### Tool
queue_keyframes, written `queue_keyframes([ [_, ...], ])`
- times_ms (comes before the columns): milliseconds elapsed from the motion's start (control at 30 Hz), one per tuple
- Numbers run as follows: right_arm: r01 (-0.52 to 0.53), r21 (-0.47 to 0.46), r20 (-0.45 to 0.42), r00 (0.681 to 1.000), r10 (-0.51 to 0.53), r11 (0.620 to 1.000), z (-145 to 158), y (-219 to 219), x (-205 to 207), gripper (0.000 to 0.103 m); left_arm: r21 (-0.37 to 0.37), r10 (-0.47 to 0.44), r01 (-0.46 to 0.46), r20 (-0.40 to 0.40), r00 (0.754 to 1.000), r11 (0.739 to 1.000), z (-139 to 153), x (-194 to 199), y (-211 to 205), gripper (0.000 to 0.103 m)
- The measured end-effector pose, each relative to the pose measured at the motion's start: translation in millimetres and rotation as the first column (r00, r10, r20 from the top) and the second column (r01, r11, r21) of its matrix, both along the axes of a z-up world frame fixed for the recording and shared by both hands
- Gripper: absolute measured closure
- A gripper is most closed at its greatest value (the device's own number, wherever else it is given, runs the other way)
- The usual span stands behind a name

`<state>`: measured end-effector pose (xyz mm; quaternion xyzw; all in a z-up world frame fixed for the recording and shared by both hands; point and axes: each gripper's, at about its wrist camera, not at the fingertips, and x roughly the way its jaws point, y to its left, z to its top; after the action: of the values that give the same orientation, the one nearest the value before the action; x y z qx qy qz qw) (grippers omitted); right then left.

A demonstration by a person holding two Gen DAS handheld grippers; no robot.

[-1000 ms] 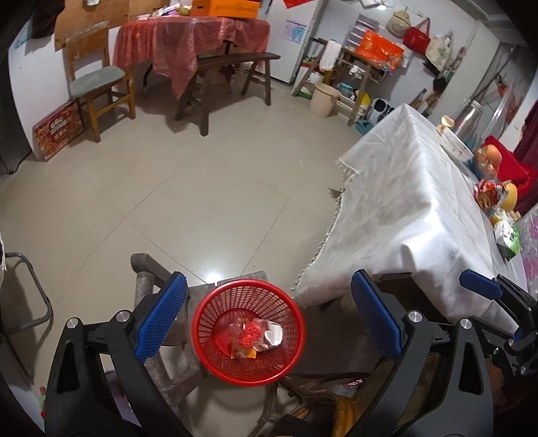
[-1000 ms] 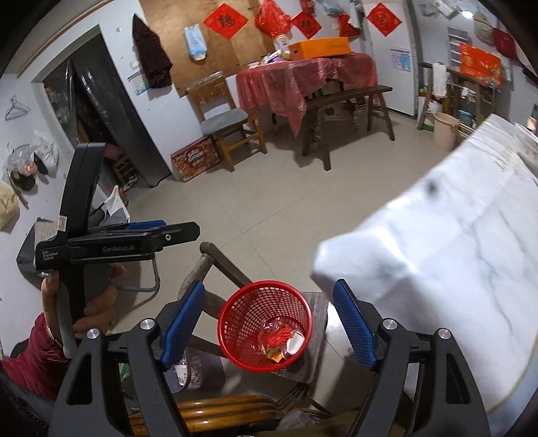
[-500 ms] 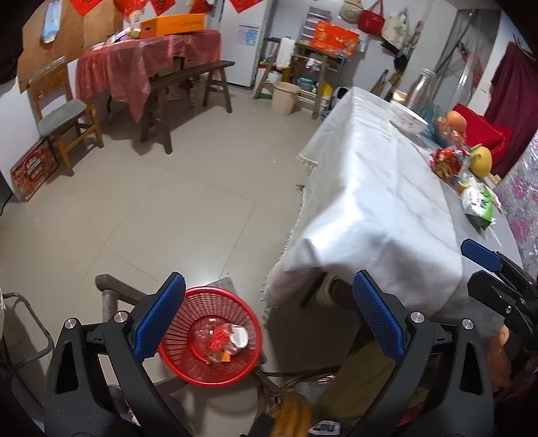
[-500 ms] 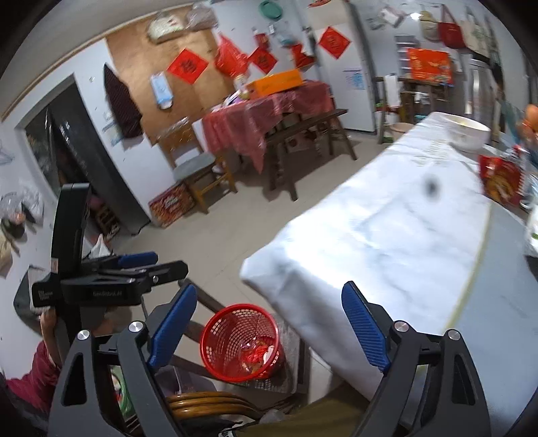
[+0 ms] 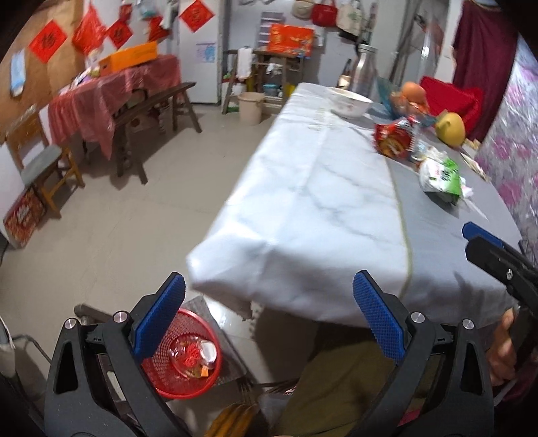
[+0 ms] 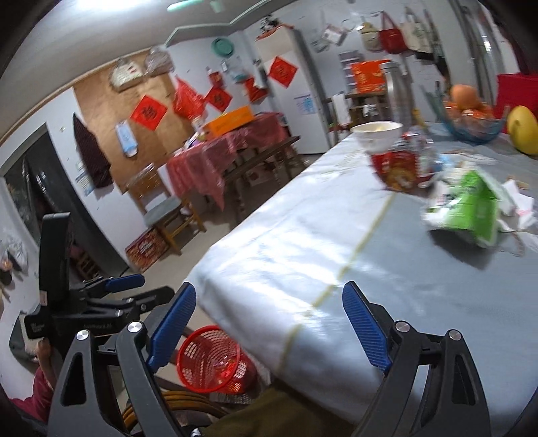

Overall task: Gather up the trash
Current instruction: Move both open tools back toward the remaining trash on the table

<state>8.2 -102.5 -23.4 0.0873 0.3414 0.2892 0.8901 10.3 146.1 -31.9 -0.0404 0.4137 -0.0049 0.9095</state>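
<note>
a lived-in home dining room: a long table under a white-and-grey cloth [image 5: 319, 201] at 1 o'clock, red paper blessing squares [image 5: 47, 40] on the wall at 10 o'clock, a wooden chair [image 5: 40, 161], hanging tote bags [image 5: 322, 13].

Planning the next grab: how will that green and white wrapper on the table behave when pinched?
The green and white wrapper looks crumpled and thin, so probably light and floppy. Its glossy film may slip or collapse between the jaws. It lies flat, unlikely to roll.

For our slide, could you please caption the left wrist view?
Open left tongs face wrappers on the table, above the red basket.
</note>
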Motion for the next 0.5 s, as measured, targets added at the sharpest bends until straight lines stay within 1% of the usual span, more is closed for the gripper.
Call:
queue_keyframes([
  [67, 0.013, 0.004, 0.005, 1.000, -0.013, 1.000, 0, -13, 3, 0.016, 0.016, -0.025, 0.025, 0.007, 1.000, 1.000, 1, 6, -18, 0.007],
  [100, 0.035, 0.003, 0.018, 0.999, -0.035, 0.999, 2, -22, 7, 0.015, 0.021, -0.035, 0.035, 0.008, 0.999, 0.999, 1, 9, -25, 0.007],
  [167, 0.067, -0.001, 0.029, 0.997, -0.067, 0.998, 4, -29, 13, 0.012, 0.029, -0.057, 0.056, 0.007, 0.998, 0.998, 0, 19, -41, 0.007],
  [300, 0.146, 0.002, 0.031, 0.989, -0.146, 0.989, 1, -60, 31, 0.011, 0.017, -0.104, 0.103, 0.003, 0.995, 0.994, -3, 40, -68, 0.007],
  [400, 0.224, -0.001, 0.034, 0.974, -0.224, 0.975, 1, -86, 46, 0.011, -0.013, -0.146, 0.146, -0.004, 0.989, 0.989, -6, 60, -88, 0.007],
  [500, 0.320, 0.016, 0.026, 0.947, -0.320, 0.947, 0, -122, 59, 0.011, -0.031, -0.181, 0.181, -0.014, 0.983, 0.983, -11, 76, -106, 0.007],
])
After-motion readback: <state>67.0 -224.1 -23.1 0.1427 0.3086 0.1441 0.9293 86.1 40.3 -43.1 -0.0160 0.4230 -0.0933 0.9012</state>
